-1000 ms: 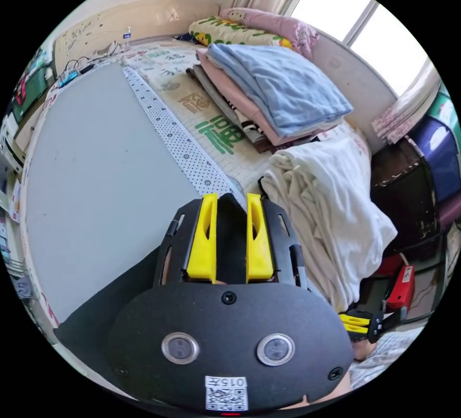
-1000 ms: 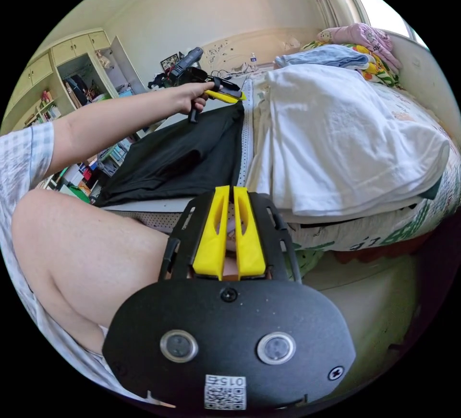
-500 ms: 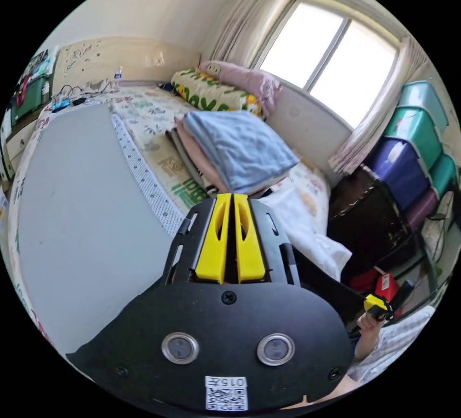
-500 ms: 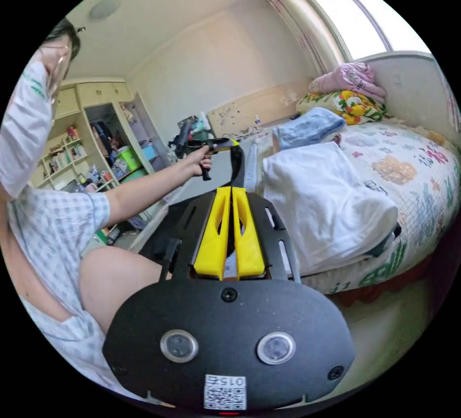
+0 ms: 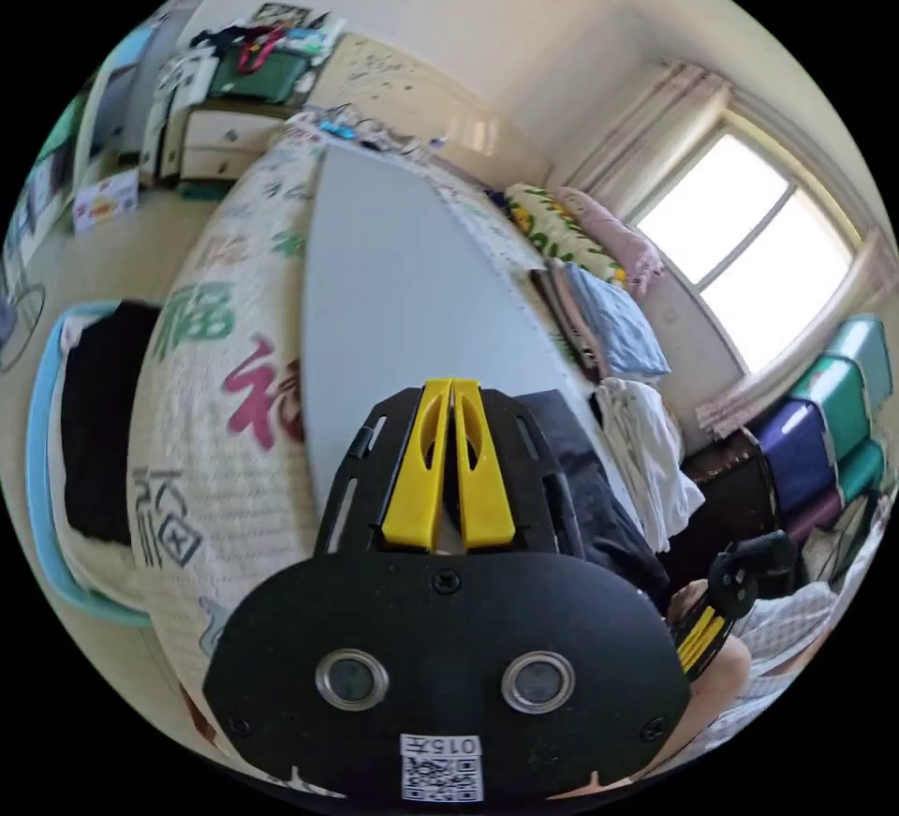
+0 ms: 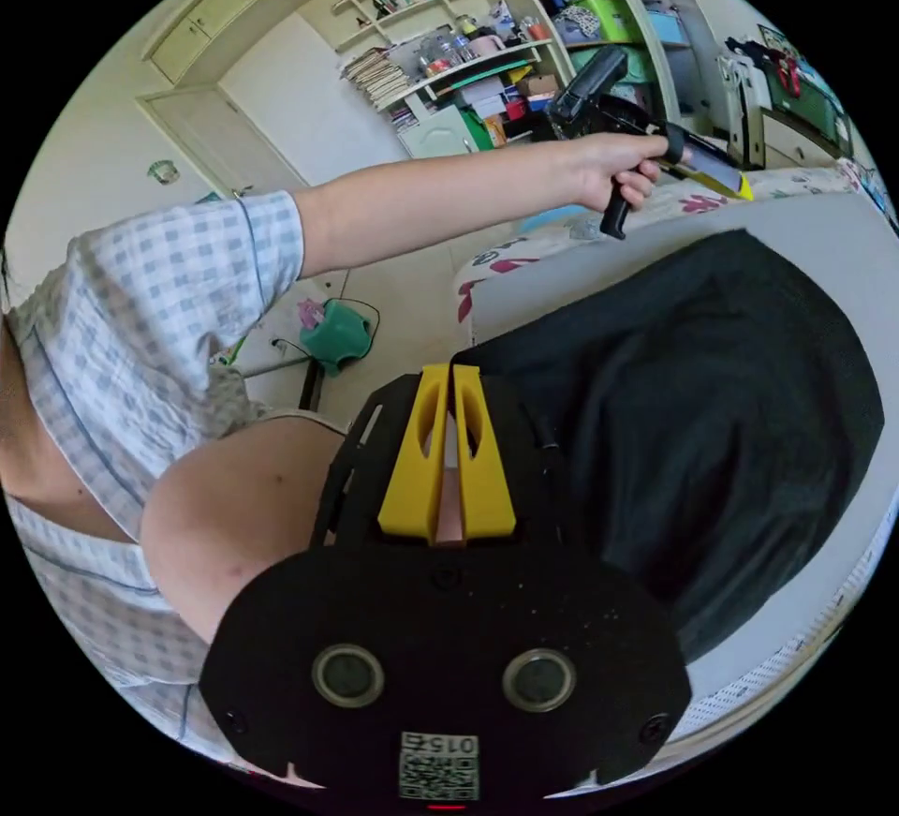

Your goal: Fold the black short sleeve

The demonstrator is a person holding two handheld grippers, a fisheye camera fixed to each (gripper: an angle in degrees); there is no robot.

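The soft black short-sleeve shirt is lying rumpled on the grey board atop the bed. Both the left gripper and right gripper are showing yellow jaws nearly closed, gripping nothing visible. Being limp and light, it is probably best pinched at its corners.

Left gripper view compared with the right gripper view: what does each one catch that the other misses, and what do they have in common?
The left gripper view takes in the window, a stack of folded clothes, a white heap and coloured storage boxes. The right gripper view takes in bookshelves, the person's checked sleeve and the hand holding the left gripper. Both take in the black short sleeve lying on the grey board.
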